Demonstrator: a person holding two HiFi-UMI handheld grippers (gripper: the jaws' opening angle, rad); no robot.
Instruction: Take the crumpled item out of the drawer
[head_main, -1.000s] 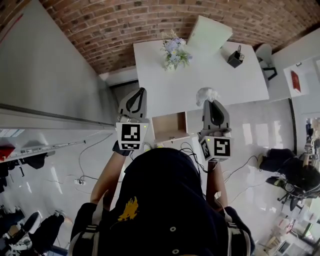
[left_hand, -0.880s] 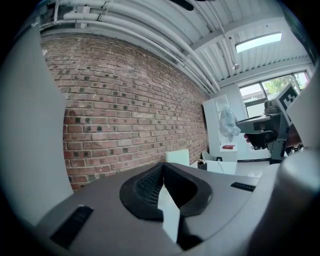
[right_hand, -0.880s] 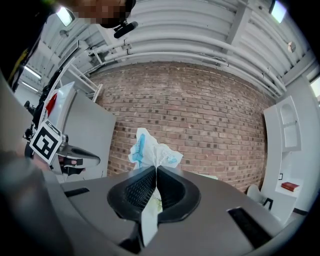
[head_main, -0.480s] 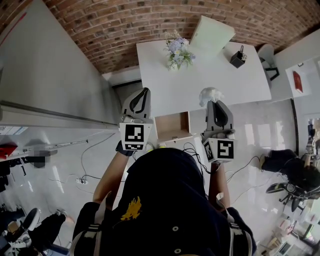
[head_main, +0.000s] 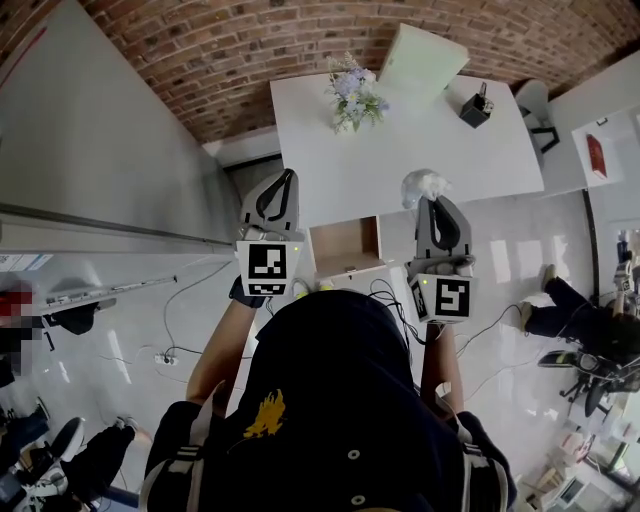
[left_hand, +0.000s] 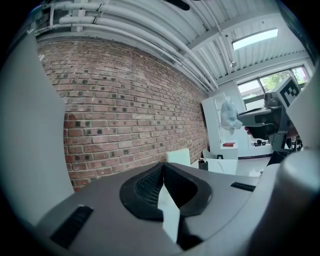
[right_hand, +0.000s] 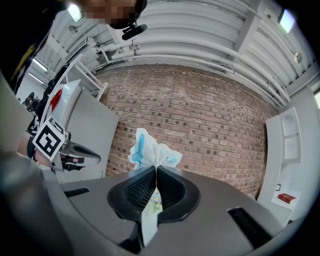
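Note:
The crumpled item (right_hand: 150, 150), a white wad with blue print, is pinched in my right gripper (right_hand: 156, 171), whose jaws are shut on it. In the head view that right gripper (head_main: 429, 200) holds the crumpled item (head_main: 420, 185) up in the air, to the right of the open drawer (head_main: 345, 248). The drawer's wooden inside is bare. My left gripper (head_main: 287, 177) hangs left of the drawer. Its jaws (left_hand: 162, 167) are shut with nothing between them. From the left gripper view the crumpled item (left_hand: 229, 113) shows off to the right.
The drawer belongs to a white table (head_main: 440, 150) against a brick wall (head_main: 230, 60). A bunch of flowers (head_main: 352, 95), a black pen holder (head_main: 474, 108) and a pale box (head_main: 420, 60) stand on it. Cables (head_main: 385, 300) lie on the floor.
Both grippers have stayed raised and shut. The right one, still holding the crumpled item, has drifted slightly to the right.

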